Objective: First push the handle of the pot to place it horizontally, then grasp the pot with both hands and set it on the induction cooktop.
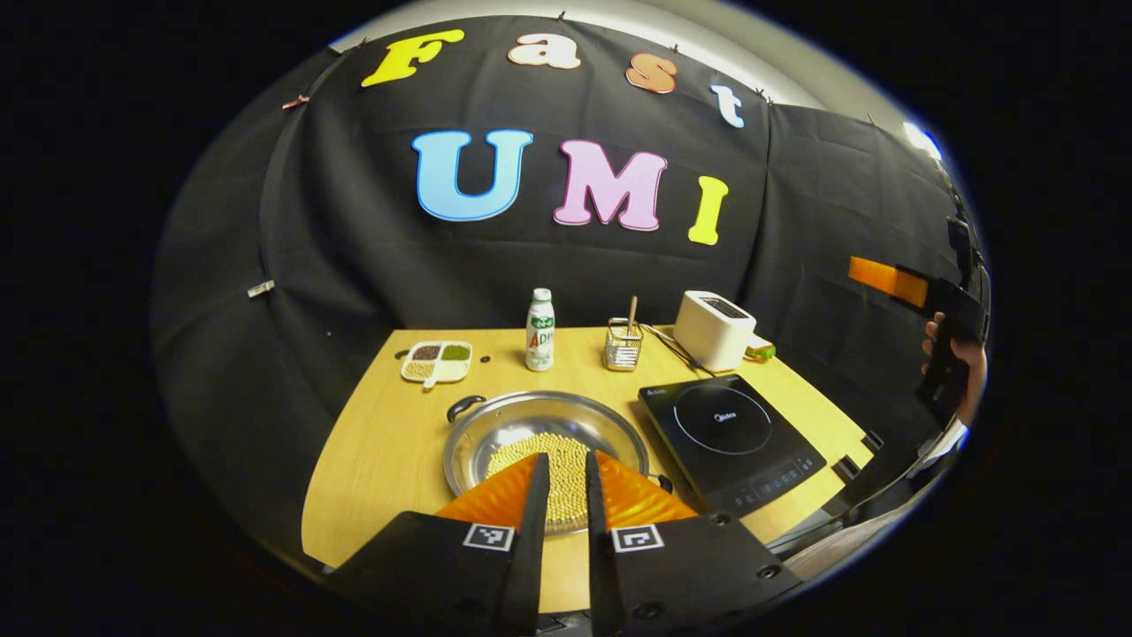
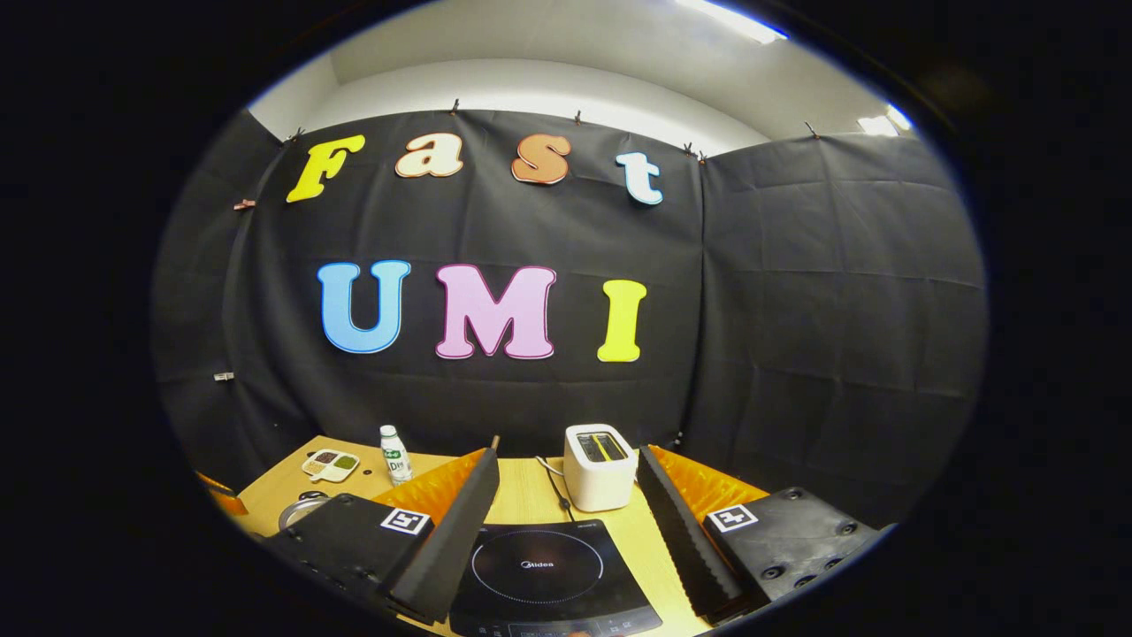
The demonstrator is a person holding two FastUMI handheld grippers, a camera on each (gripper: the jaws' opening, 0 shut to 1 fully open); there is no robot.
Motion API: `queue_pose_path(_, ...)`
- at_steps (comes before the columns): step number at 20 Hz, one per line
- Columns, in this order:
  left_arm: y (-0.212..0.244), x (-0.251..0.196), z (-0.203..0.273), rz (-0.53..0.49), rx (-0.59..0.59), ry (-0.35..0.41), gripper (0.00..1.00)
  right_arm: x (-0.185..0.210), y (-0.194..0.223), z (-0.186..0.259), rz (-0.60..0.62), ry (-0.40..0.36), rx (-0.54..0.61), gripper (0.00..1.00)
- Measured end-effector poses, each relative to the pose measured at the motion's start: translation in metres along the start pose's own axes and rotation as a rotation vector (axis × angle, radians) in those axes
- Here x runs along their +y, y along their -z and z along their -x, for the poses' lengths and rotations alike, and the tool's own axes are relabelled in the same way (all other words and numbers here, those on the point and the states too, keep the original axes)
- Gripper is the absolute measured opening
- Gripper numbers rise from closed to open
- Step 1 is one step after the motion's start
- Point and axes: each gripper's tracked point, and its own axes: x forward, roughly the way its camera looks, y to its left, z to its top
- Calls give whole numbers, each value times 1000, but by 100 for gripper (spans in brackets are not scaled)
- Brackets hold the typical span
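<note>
A shallow steel pot point(image 1: 517, 423) holding pale beans sits on the wooden table point(image 1: 389, 460). One black handle point(image 1: 464, 407) points far left and the other point(image 1: 663, 482) near right, so the pair lies on a diagonal. My left gripper point(image 1: 565, 458) hovers over the pot's near side, shut with nothing in it. The black induction cooktop point(image 1: 730, 438) lies just right of the pot. At the far right a hand point(image 1: 953, 367) holds my right gripper point(image 1: 915, 290) high, away from the table. In its own view the right gripper point(image 2: 568, 456) stands open above the cooktop point(image 2: 544, 566), and the pot's rim point(image 2: 301, 509) peeks in at lower left.
Along the back of the table stand a sectioned dish of grains point(image 1: 436, 361), a white bottle point(image 1: 540, 329), a wire holder with a stick point(image 1: 623, 347) and a white toaster point(image 1: 713, 329) with its cable. The table's near edge runs just below the pot.
</note>
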Motion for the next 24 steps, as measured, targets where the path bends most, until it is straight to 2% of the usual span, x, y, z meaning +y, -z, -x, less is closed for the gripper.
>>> queue_pose_path(6,32,5,-11,-28,95,-19,14,6,15,-10,10,-18,22,98)
queue_pose_path(8,48,2,-19,-32,148,-13,6,7,21,-16,14,-35,42,98)
queue_pose_path(12,81,-19,-38,-69,256,43,5,-1,29,-28,11,-47,50,98)
queue_pose_path(14,102,-23,-46,-116,319,50,5,-2,40,-32,2,-62,74,98)
queue_pose_path(18,142,-34,-61,-142,436,71,5,1,59,-35,-15,-102,114,98)
queue_pose_path(24,157,-52,-89,-196,498,99,5,-2,74,-38,-31,-144,152,98)
